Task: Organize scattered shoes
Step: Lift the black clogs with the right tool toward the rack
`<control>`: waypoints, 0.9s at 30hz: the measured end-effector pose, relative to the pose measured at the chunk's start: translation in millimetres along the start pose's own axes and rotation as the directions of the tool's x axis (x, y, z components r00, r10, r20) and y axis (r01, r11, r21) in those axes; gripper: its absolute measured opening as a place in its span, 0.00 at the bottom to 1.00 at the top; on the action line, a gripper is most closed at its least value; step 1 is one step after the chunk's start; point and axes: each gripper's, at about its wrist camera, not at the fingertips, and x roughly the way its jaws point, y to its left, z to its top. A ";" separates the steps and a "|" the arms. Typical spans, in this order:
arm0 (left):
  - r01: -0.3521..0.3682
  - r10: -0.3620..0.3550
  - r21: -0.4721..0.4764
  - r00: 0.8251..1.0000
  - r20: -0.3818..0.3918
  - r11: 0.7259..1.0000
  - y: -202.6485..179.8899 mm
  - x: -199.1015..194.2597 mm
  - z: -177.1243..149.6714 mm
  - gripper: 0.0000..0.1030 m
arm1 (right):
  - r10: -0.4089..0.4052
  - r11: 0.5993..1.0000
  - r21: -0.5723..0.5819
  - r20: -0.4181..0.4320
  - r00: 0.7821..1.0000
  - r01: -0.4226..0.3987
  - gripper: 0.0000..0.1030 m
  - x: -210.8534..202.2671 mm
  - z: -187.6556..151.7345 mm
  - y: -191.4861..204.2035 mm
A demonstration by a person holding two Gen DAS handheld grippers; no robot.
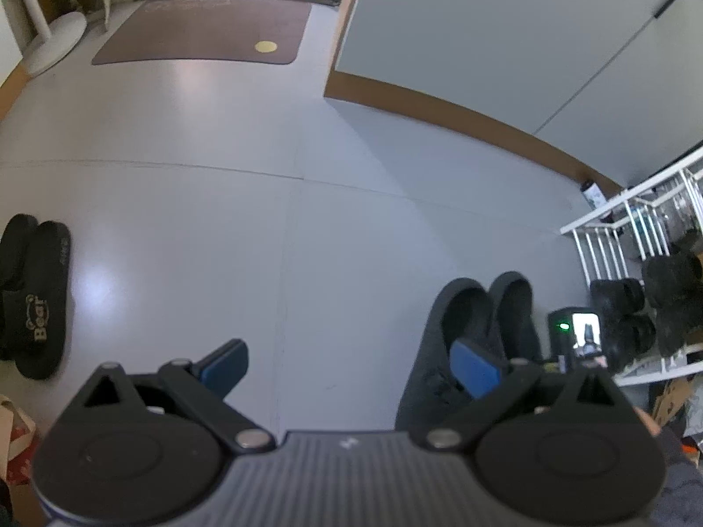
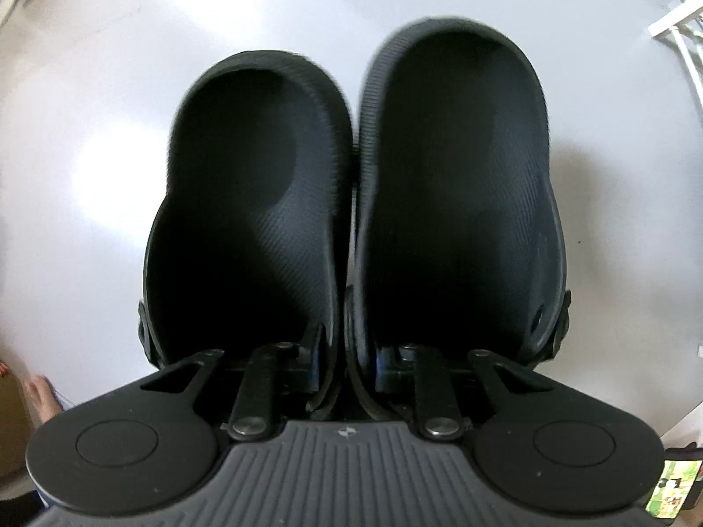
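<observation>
Black clogs (image 2: pixel 351 202) pinched in right tongs (image 2: pixel 347 369).

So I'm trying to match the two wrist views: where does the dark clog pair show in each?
Left wrist: dark clog pair sits lower right, beside the right tool.
Right wrist: the pair fills the centre, inner walls pinched in the tool.
Shared landmark: white shoe rack, right of the pair.

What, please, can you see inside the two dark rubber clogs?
The two dark rubber clogs show bare textured footbeds; nothing lies there. The right gripper pinches their adjoining walls, and the toe ends are hidden.
</observation>
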 end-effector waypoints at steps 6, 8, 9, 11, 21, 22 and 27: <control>0.000 0.000 -0.002 1.000 0.010 1.000 3.0 -8.8 -8.7 0.97 | 0.012 0.998 0.059 0.085 0.996 -0.017 0.23 -30.2 1.0 -10.4; 0.002 -0.002 0.002 1.000 0.013 1.000 3.5 -11.0 -11.4 0.97 | 0.030 0.997 0.074 0.109 0.994 -0.038 0.23 -40.4 -0.7 -12.8; 0.002 -0.002 0.005 1.000 0.014 1.000 3.7 -12.1 -12.7 0.97 | 0.040 0.995 0.081 0.125 0.991 -0.050 0.23 -47.5 -1.2 -14.8; 0.004 -0.004 0.011 1.000 0.020 1.000 3.7 -15.0 -15.8 0.97 | 0.044 0.994 0.090 0.147 0.988 -0.058 0.22 -59.9 -3.3 -17.7; -0.002 0.002 0.021 1.000 0.020 1.000 -4.4 -17.1 -26.2 0.97 | 0.060 0.987 0.133 0.222 0.973 -0.091 0.22 -104.4 -10.1 -30.1; -0.003 0.003 0.032 1.000 0.021 0.999 -7.1 -16.4 -27.2 0.97 | 0.063 0.987 0.133 0.231 0.971 -0.095 0.22 -109.1 -10.7 -29.8; -0.030 0.026 0.102 0.999 0.036 0.994 -21.7 -15.8 -34.5 0.97 | 0.075 0.986 0.122 0.280 0.957 -0.113 0.23 -135.4 -14.2 -26.3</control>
